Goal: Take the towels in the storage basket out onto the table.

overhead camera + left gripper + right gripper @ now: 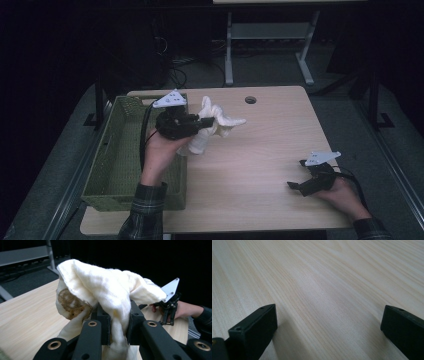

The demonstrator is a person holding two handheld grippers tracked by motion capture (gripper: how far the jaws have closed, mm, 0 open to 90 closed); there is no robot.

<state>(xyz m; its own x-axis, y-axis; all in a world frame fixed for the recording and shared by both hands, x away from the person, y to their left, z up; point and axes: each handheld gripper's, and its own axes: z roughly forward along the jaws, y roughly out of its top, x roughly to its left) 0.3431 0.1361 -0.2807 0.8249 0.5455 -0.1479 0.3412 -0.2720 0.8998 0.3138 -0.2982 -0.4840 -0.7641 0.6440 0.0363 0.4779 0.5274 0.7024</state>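
Right now the left gripper [207,121] has its two black jaws squeezed on a white cloth [215,122]. Seen from the left gripper view, the cloth [107,290] is pinched in the middle and flops over both jaws, and it has a brown stain [71,303] on one side. The gripper holds the cloth up in the air above the tabletop [260,150], near the back left corner. Just beside it, a green basket [117,150] sits along the left edge of the tabletop. The right gripper [295,186] rests low near the front right corner, close to the front edge. Its jaws stand wide apart with nothing between them. Between the two grippers the bare wood is wide open, with lots of room to move. A small round hole [250,100] sits near the back edge.
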